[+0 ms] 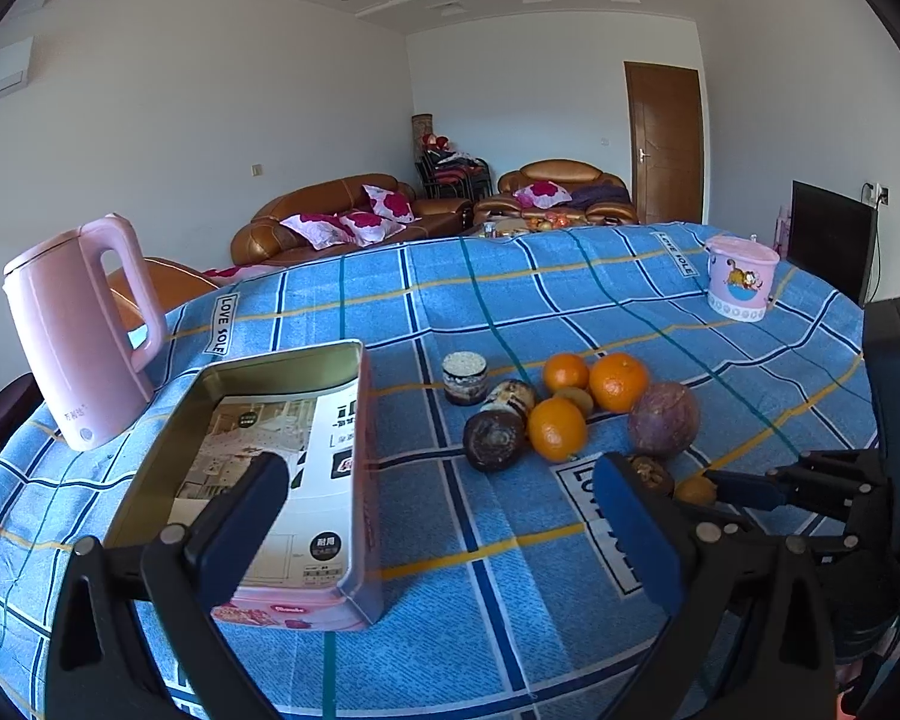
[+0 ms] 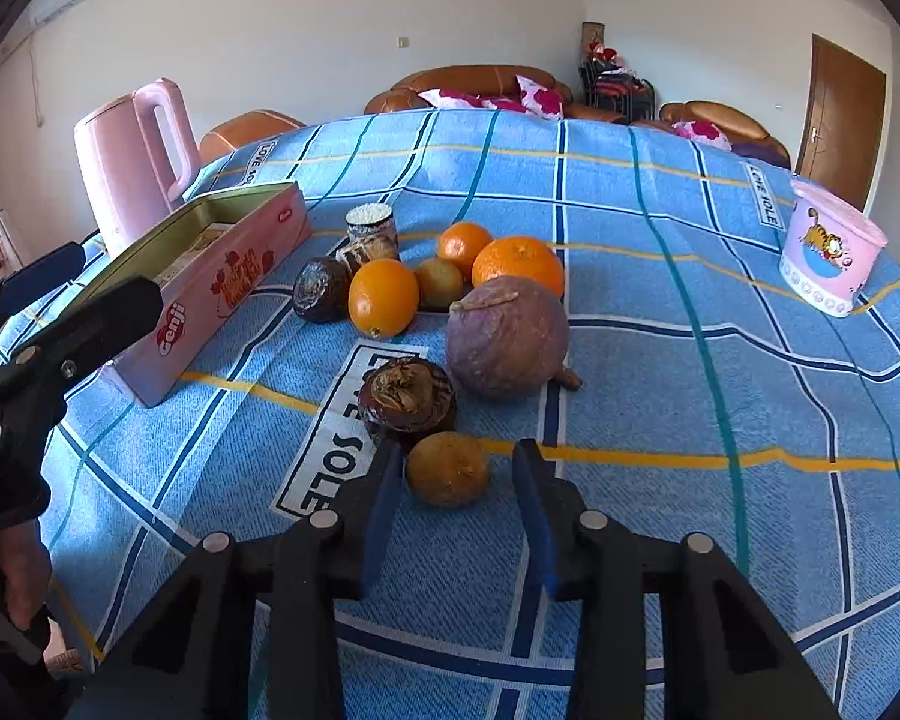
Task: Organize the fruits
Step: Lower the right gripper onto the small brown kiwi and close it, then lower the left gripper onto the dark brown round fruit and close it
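Your table, under its blue checked cloth (image 2: 660, 312), fills both views. At ten o'clock in your right camera stands the pink kettle (image 2: 129, 165), and just beside it lies the open pink tin (image 2: 222, 282), with your left gripper (image 1: 444, 510) held above its near corner, fingers spread wide and holding nothing. The fruits cluster at twelve o'clock of your right gripper (image 2: 457, 480): a large purple fruit (image 2: 507, 336), three oranges (image 2: 519, 267) behind it, a dark wrinkled fruit (image 2: 407, 396), then the small yellowish-brown fruit (image 2: 448, 469). That small fruit sits between your right fingers, which stand apart on either side; whether they touch it, you cannot tell.
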`<state>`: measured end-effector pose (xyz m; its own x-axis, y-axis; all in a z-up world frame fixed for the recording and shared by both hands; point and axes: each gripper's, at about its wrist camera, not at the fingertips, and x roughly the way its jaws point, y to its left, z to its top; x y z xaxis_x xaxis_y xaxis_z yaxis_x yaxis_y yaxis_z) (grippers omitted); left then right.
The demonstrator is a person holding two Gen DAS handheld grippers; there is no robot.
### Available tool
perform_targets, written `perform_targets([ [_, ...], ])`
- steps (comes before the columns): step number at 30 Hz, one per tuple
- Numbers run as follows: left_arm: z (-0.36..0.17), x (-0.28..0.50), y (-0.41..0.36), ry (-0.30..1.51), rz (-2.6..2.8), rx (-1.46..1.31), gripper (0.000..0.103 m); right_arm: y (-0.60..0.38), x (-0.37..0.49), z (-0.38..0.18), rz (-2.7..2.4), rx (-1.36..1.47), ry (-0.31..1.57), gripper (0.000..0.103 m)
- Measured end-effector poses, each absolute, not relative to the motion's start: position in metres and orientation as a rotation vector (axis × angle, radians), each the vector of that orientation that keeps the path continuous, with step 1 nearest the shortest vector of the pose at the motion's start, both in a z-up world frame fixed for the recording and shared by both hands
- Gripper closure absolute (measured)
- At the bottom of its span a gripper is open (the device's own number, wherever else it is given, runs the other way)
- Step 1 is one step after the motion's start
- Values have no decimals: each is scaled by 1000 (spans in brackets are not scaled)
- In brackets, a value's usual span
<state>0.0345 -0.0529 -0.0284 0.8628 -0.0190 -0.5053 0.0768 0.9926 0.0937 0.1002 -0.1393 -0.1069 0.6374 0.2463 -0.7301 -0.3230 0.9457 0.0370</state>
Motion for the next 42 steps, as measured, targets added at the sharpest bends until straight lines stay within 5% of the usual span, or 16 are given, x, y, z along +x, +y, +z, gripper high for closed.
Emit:
perform_targets([
  [6,-31,47,-71,565,-87,121,0,-160,92,-99,257,-72,751,73],
  [18,-51,73,-119,694,-191,163,18,-194,95,-93,170,-33,718,73],
  [32,-70,94,-142,843,-367,152,62,-195,95,-94,191,-9,723,73],
  [42,-64,91,-124,802,-342,84,63,-190,91,-92,191,-43,685,73],
])
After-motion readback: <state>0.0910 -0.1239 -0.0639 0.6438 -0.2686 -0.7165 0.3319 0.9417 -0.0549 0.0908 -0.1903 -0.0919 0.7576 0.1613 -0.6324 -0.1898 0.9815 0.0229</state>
